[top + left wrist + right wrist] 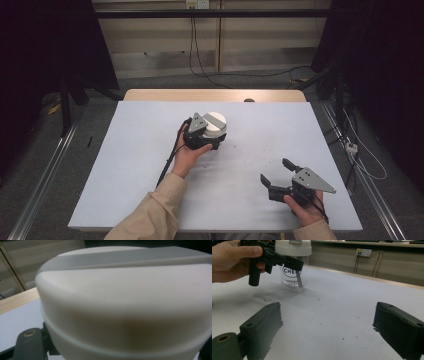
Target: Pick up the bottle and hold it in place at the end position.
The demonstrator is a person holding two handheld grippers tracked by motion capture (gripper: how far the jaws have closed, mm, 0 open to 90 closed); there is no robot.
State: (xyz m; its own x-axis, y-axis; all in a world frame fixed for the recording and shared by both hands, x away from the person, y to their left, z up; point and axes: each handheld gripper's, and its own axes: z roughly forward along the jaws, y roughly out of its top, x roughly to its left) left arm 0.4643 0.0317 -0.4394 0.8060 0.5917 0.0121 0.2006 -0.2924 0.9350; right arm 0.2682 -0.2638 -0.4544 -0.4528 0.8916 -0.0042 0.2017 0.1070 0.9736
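Grey floor and a pale panelled wall with trailing cables lie behind your table (150, 190), whose white sheet covers all but a wooden strip along the far edge. Near the sheet's middle, a little toward 12 o'clock, stands the jar (216, 125).

In the right gripper view the jar (293, 267) has a clear, rounded body under a thick white lid (293, 247), with a thin brown stick leaning inside it. Dark print on the clear wall reads "CHE", the rest being cut off by a jaw, and below it a smaller line "CHERISH" (it may run on behind the same jaw). From the left gripper view, the lid (125, 302) looks smooth and cream-white, with a grey band (120, 258) across its top and a shallow seam running around its lower edge.

Your left gripper (207, 141) sits at the jar's 7 o'clock side, its jaws clamped on the jar just below the lid. Your left hand (187, 152) wraps the grip from behind.

Your right gripper (275, 172) rests near the table's 5 o'clock corner, well apart from the jar. Its jaws stand wide apart with only bare sheet between them, and your right hand (305, 210) holds it low.
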